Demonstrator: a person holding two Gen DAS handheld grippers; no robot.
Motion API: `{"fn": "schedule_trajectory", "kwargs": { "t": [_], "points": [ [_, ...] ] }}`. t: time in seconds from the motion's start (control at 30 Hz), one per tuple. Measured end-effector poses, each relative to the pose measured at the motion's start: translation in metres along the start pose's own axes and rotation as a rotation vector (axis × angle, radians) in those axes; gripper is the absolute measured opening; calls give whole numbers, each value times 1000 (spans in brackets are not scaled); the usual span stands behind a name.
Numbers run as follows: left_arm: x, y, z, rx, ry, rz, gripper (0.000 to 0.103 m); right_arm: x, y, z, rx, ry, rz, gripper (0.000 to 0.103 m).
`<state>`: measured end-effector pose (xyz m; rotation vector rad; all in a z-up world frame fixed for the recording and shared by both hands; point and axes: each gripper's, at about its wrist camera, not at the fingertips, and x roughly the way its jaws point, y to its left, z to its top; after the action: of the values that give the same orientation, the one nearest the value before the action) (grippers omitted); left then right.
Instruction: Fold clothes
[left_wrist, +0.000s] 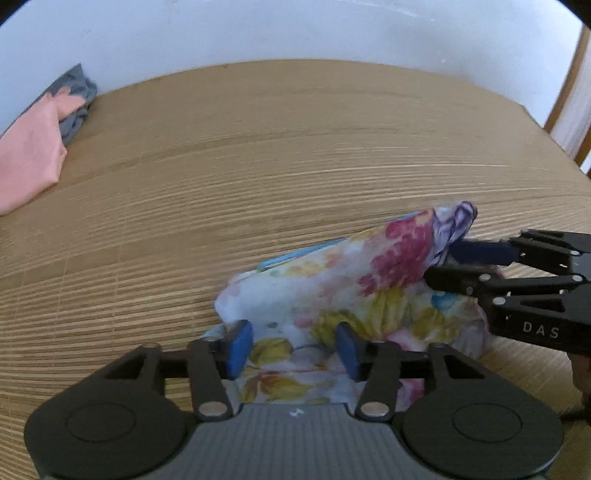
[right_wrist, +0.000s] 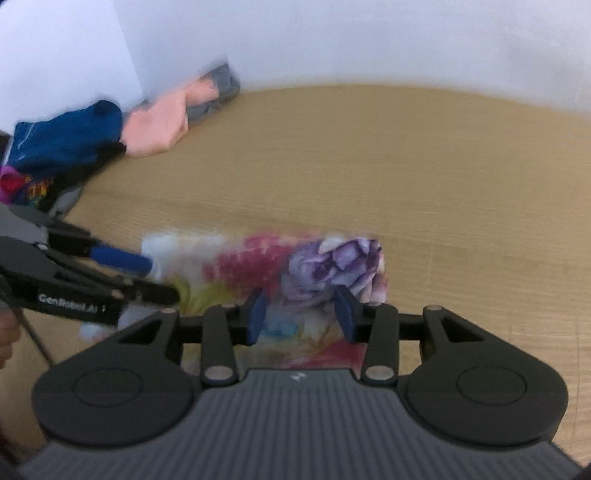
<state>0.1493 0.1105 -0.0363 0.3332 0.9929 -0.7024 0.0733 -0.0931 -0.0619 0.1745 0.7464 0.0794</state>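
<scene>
A folded floral garment (left_wrist: 332, 288) (right_wrist: 258, 266) lies in a compact bundle on the wooden table (left_wrist: 295, 155). My left gripper (left_wrist: 294, 349) stands open over its near left part, the blue pads apart with cloth showing between them but not pinched. My right gripper (right_wrist: 301, 315) is open too, over the purple-flower end of the bundle. In the left wrist view the right gripper (left_wrist: 454, 266) reaches in from the right at the bundle's raised far corner. In the right wrist view the left gripper (right_wrist: 147, 277) comes in from the left at the white end.
A pink cloth (left_wrist: 29, 155) (right_wrist: 159, 125) and a grey one (left_wrist: 77, 96) lie by the white wall at the far left. A dark blue garment (right_wrist: 62, 136) sits on a colourful pile left of them. The table's right edge meets a wooden frame (left_wrist: 565, 92).
</scene>
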Motion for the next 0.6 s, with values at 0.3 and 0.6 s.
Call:
{"fn": "schedule_trajectory", "kwargs": {
  "t": [0.3,0.6],
  "points": [
    [-32,-6,-31,-55,63,22,75,-30,12,-1,69,50,-81,44],
    [-71,-26,-67,-56,69,34,83,-89,25,-41,177,65,-121,44]
  ]
}}
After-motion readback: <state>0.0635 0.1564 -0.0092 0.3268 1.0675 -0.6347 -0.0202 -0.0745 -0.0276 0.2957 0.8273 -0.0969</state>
